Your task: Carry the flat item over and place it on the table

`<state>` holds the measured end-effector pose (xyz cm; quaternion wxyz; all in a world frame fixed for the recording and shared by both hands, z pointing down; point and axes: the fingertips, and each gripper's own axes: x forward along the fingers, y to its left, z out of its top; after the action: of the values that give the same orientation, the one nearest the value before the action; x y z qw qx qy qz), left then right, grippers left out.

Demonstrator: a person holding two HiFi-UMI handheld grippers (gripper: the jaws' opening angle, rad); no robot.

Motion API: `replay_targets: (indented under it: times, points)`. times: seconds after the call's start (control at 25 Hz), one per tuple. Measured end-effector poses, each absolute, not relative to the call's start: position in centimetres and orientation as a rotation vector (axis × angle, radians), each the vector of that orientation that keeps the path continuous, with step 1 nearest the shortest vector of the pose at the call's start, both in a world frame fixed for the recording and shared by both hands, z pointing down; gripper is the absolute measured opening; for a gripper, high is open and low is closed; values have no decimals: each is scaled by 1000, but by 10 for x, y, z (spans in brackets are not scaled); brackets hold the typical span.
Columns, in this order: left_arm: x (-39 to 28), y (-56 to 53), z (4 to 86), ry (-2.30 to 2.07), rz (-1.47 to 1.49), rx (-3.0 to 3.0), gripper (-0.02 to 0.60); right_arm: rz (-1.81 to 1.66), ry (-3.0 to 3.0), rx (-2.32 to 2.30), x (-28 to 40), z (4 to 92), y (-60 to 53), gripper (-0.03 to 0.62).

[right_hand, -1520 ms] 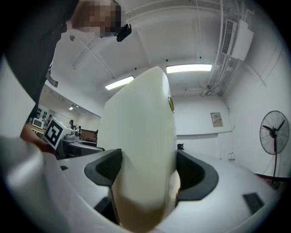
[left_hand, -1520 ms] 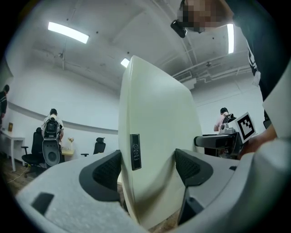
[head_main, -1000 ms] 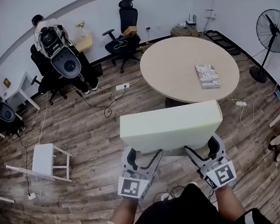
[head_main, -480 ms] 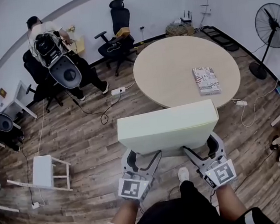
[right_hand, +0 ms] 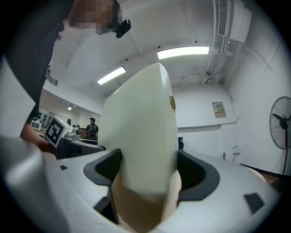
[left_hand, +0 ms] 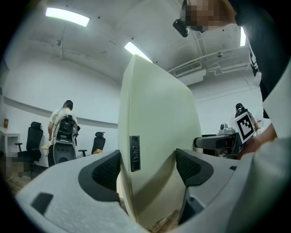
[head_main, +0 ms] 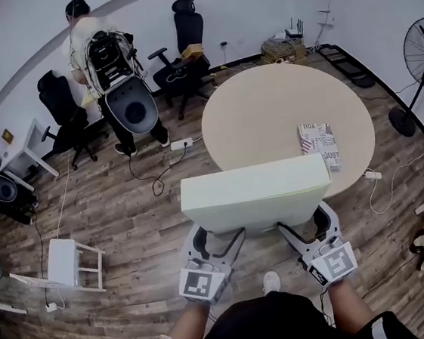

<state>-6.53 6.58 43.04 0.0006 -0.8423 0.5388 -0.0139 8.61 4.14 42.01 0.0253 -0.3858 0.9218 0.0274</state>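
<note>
A pale green flat cushion (head_main: 254, 194) hangs level above the wooden floor, its far edge just short of the round beige table (head_main: 266, 109). My left gripper (head_main: 218, 238) is shut on its near left edge and my right gripper (head_main: 304, 227) is shut on its near right edge. In the left gripper view the cushion (left_hand: 157, 136) stands edge-on between the jaws, a small label on its side. Seen from the right gripper view, the cushion (right_hand: 141, 136) likewise fills the gap between the black pads.
A patterned book (head_main: 318, 144) lies on the table's right side. A person with a backpack (head_main: 113, 70) stands by black office chairs (head_main: 183, 50) at the back. A white stool (head_main: 67, 265) lies tipped at left. A fan (head_main: 423, 50) stands at right. Cables and a power strip (head_main: 180, 144) cross the floor.
The table has come closer under the cushion's far edge. The person at the back has stood up and shifted right. Both grippers keep their hold.
</note>
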Motion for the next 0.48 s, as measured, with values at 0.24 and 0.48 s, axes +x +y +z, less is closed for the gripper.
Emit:
replay_targets:
  times: [0.24, 0.48]
  points:
    - [-54, 8, 438, 1725, -56, -2635, 356, 55, 2862, -1168, 97, 427, -20, 356]
    - [-58, -20, 459, 1769, -67, -2642, 356, 14, 2891, -1148, 95, 441, -52, 357]
